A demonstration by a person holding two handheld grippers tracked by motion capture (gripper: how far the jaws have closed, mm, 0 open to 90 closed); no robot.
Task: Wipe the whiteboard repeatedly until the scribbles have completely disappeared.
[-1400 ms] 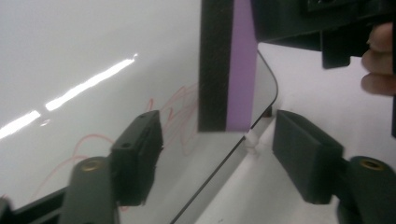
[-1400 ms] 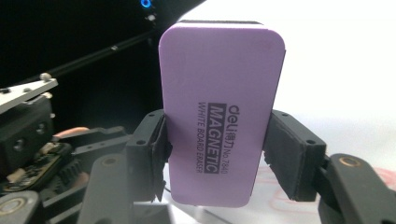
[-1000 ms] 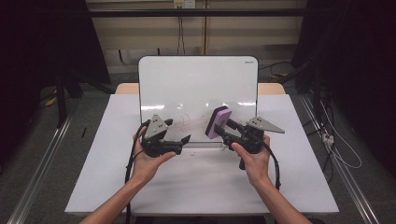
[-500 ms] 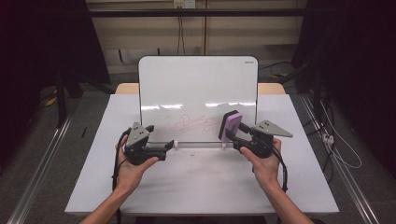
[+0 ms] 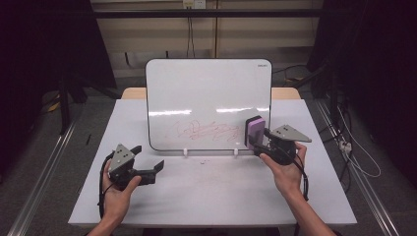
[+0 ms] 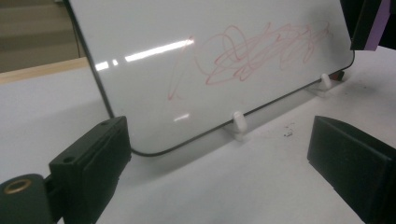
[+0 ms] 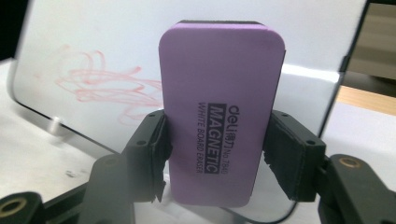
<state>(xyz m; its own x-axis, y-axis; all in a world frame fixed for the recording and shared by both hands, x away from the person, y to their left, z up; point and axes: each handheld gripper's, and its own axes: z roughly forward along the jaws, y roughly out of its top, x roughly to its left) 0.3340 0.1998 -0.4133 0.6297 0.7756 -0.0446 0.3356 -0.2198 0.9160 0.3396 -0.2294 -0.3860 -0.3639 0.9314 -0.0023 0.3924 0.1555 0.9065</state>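
Observation:
A white board (image 5: 206,93) stands upright on the table (image 5: 211,196) with a red scribble (image 5: 206,132) low on its face. My right gripper (image 5: 256,140) is shut on a purple magnetic eraser (image 5: 255,130), held upright at the board's lower right, just right of the scribble. In the right gripper view the pads (image 7: 154,154) press both sides of the eraser (image 7: 219,112). My left gripper (image 5: 147,158) lies low at the front left, off the board's lower left corner. Its jaws have just been opening and stand wide apart with nothing between them (image 6: 219,163).
Two small white feet (image 6: 238,123) hold up the board's lower edge. A few dark crumbs (image 6: 287,134) lie on the table in front of it. Dark stands and cables (image 5: 354,157) flank the table on the floor.
My left gripper has drawn away from the board, leftward and toward the table's near edge, and its jaws have spread. My right gripper has carried the eraser slightly right.

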